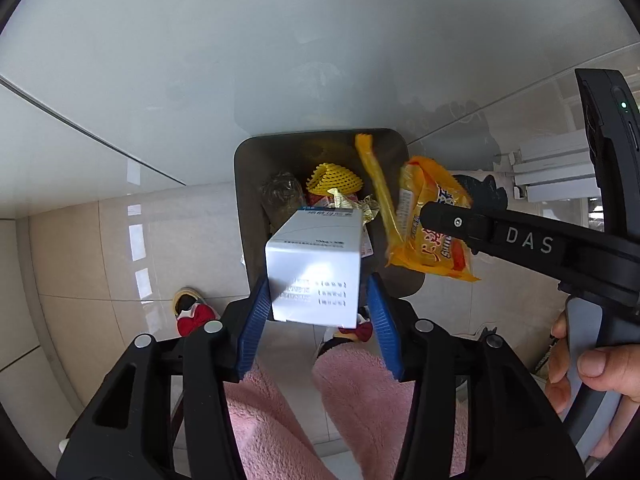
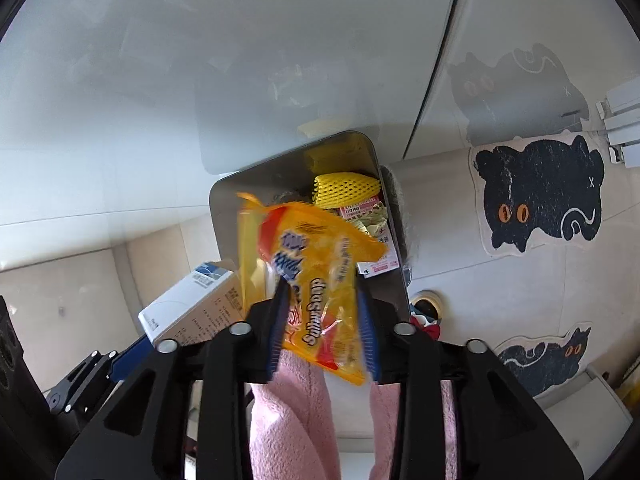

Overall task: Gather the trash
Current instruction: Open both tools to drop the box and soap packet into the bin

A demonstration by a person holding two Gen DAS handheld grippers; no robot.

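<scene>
Blue ribbed fingers of the left gripper stand partly apart on either side of a white carton box; the left pad seems to touch the box's side while the right one shows a thin gap, so I cannot tell whether the box is truly pinched. That box hangs over the near edge of a dark trash bin, which sits toward twelve o'clock from the fingers. Inside the bin lie a yellow foam net, a crumpled clear bottle at about nine o'clock of the net, and small printed wrappers. On the other side, the right gripper has its fingers spread about halfway, with an orange snack bag between them; the bag is blurred and the pads do not visibly press it, so a hold is not confirmed. This bag hangs above the bin's opening, at three o'clock of the box in the left wrist view. A hand grips the right tool's handle. Pink fleece trousers fill six o'clock, and black cat mats lie on the tiled floor at three o'clock of the bin.
</scene>
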